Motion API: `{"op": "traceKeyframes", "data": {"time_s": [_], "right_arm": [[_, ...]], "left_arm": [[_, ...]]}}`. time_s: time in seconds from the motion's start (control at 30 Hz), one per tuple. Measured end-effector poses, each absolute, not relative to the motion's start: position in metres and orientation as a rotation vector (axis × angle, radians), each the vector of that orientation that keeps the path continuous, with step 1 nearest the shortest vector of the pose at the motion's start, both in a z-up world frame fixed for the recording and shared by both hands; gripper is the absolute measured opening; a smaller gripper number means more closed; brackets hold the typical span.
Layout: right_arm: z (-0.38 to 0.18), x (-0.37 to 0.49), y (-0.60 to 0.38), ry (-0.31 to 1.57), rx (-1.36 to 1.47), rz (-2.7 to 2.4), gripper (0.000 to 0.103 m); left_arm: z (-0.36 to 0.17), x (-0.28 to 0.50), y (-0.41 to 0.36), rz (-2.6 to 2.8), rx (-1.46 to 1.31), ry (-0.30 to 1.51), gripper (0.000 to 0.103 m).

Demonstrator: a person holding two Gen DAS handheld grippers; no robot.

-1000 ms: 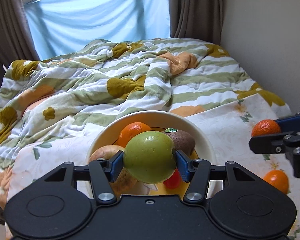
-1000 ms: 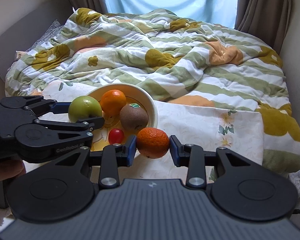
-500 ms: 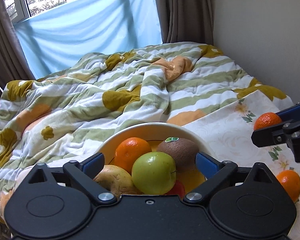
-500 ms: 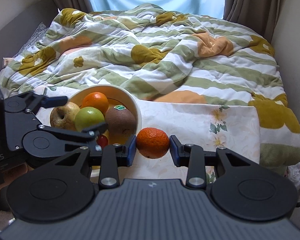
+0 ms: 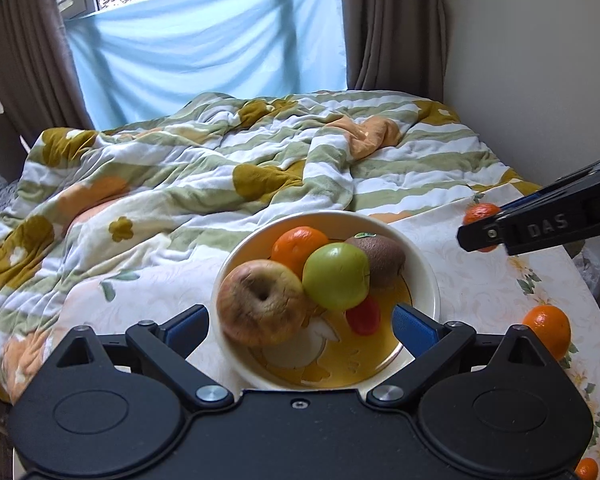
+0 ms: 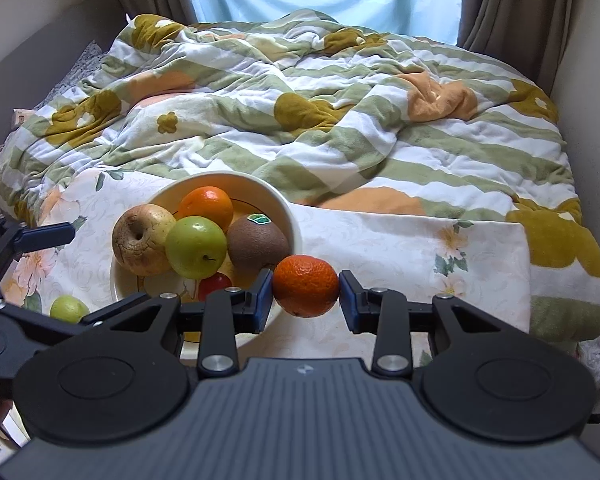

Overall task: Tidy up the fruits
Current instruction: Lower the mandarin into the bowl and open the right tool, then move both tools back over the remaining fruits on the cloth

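Progress stands past the midpoint, judged from how the fruit lies. Bowl (image 5: 428,276) sits on the worktop (image 5: 480,292), which is covered by a floral cloth and stands against the bed (image 5: 220,168). Five pieces are already in the bowl: a brownish apple (image 5: 262,302), a green apple (image 5: 336,276), an orange (image 5: 298,244), a kiwi (image 5: 380,254) with a sticker, and a small red fruit (image 5: 364,315) low near the bottom. The left gripper (image 5: 300,322) hangs just in front of the bowl with its jaws spread wide and nothing between them. The right gripper (image 6: 305,296) is closed on a tangerine (image 6: 305,290), held above the cloth just to the right of the bowl and not yet over it. Loose fruit remains on the worktop: a second tangerine (image 5: 548,330) well to the right of the bowl, part of another orange fruit (image 5: 587,469) at the lower edge of the left view, and a small green fruit (image 6: 69,308) beside the bowl in the right view. Remaining work, by this reading: deposit the held tangerine, then collect the three loose pieces. The bowl is filling up, so later pieces may have to rest on top of the others.
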State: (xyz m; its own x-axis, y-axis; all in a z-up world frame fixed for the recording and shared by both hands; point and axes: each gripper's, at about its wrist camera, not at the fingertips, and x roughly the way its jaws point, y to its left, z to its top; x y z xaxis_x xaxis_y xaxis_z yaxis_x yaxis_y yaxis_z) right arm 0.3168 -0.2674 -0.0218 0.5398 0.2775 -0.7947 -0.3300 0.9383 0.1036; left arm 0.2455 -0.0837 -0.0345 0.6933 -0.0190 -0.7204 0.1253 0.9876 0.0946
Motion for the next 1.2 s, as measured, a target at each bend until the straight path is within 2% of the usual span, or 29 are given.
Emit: {"op": "traceKeyframes", "data": {"time_s": [0.6,0.67,0.73,0.8,0.87,1.2], "right_arm": [[-0.085,0.324,-0.214,0.926,-0.157,0.507,0.052],[-0.086,0.323,-0.213,0.921,-0.158,0.510,0.061],[-0.083,0.320,-0.211,0.898,-0.171,0.495,0.087],[-0.078,0.316,-0.212,0.865,-0.177,0.485,0.098],[-0.075,0.313,-0.214,0.852,-0.178,0.478,0.102],[-0.047,0.290,-0.228,0.812,-0.164,0.454,0.102]], "left_arm": [[-0.039,0.216,-0.054,0.015,0.061,0.799,0.100],[-0.040,0.214,-0.053,0.019,0.061,0.799,0.100],[-0.039,0.213,-0.051,0.026,0.054,0.796,0.100],[-0.038,0.211,-0.049,0.028,0.039,0.794,0.100],[-0.036,0.209,-0.049,0.028,0.032,0.792,0.100],[-0.023,0.191,-0.053,0.033,-0.002,0.765,0.100]]}}
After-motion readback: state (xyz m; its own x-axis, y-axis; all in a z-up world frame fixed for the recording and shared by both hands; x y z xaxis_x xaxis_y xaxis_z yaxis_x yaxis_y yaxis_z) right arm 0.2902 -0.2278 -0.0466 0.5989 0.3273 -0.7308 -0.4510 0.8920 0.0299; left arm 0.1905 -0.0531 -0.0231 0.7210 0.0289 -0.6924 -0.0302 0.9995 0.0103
